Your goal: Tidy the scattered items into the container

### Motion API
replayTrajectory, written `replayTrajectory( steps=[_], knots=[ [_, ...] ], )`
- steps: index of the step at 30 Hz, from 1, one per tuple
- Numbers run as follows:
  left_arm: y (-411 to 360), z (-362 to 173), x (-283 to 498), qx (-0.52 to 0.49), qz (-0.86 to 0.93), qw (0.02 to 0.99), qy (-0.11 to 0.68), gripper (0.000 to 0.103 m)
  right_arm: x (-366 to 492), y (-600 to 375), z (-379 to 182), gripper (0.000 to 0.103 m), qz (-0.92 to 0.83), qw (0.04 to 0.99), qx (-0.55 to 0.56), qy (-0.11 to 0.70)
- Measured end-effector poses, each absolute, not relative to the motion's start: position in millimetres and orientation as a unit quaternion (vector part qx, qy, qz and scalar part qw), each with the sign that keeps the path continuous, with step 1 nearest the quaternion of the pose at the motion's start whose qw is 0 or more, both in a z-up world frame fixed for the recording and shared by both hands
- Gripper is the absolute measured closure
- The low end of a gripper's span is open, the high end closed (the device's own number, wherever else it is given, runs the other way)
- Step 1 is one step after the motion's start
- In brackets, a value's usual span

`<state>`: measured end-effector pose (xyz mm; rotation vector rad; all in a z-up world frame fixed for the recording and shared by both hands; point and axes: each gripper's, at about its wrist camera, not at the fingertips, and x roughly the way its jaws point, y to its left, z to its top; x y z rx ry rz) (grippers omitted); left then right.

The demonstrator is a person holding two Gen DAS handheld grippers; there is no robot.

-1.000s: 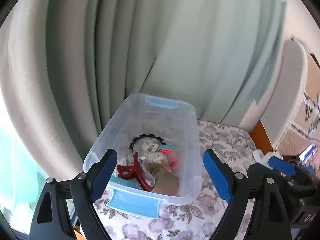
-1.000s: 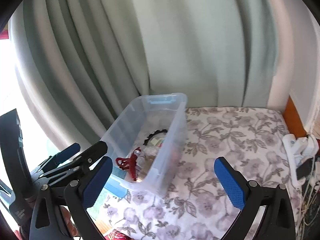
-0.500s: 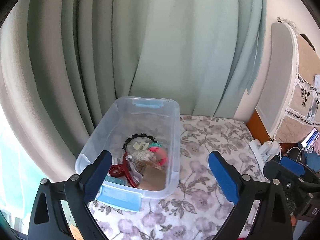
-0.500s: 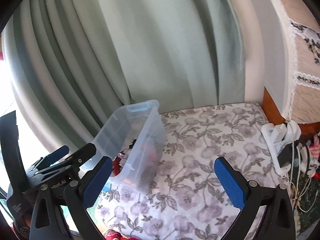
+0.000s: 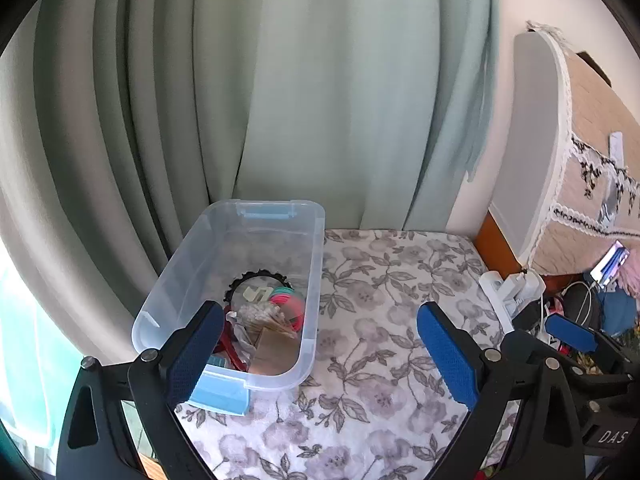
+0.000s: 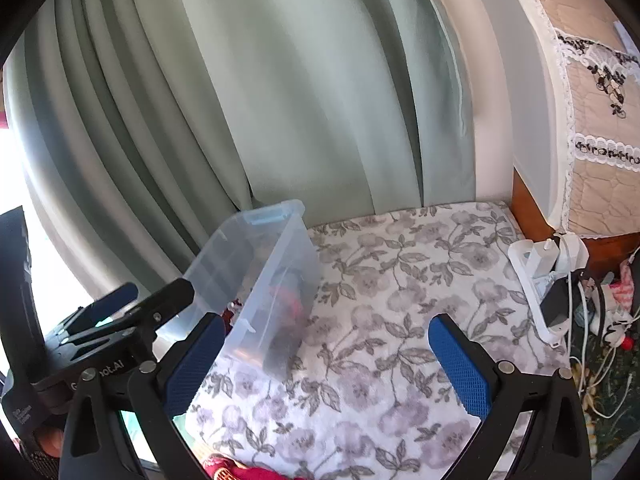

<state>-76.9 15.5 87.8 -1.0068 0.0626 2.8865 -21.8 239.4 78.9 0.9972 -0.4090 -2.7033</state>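
A table (image 5: 384,320) with a grey flower cloth stands in front of long pale green curtains (image 5: 280,100); the cloth is mostly bare.

The left hand-held gripper (image 5: 320,346) hangs over the near edge of the table with its two blue pads wide apart; its jaws have just been opening a little more, and nothing is between them but the cloth. Its left pad sits in front of the near corner of the container (image 5: 236,284), but it is not clear that it touches it. The right hand-held gripper (image 6: 326,360) is wide apart too, with nothing held; it hangs over the bare cloth, just to the right of the container.

The container is a clear plastic box with pale blue latches; it stands on the left part of the table, close to the curtains. Inside it, piled at the near end, lie a black headband (image 5: 256,280), some pink and teal hair ties (image 5: 288,300), a red hair clip (image 5: 230,344), a crumpled see-through bag (image 5: 260,314) and a brown card piece (image 5: 276,354).

Further out, at the right edge of the table, a white power strip (image 6: 540,276) lies with a plug and wires; behind it stands a padded headboard with a lace cover (image 6: 592,120).
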Motion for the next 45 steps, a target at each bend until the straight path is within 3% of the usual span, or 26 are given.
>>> replayTrajectory(
  steps=[23, 45],
  knots=[
    [18.3, 87.1, -76.1, -0.35, 0.935, 0.03, 0.04, 0.005, -10.4, 234.9, 93.1, 0.0, -0.926, 0.103, 0.347, -0.111],
    [5.0, 107.5, -61.2, -0.344, 0.938, 0.039, 0.012, 0.005, 2.3, 232.8, 116.2, 0.0, -0.935, 0.107, 0.329, -0.083]
  ],
)
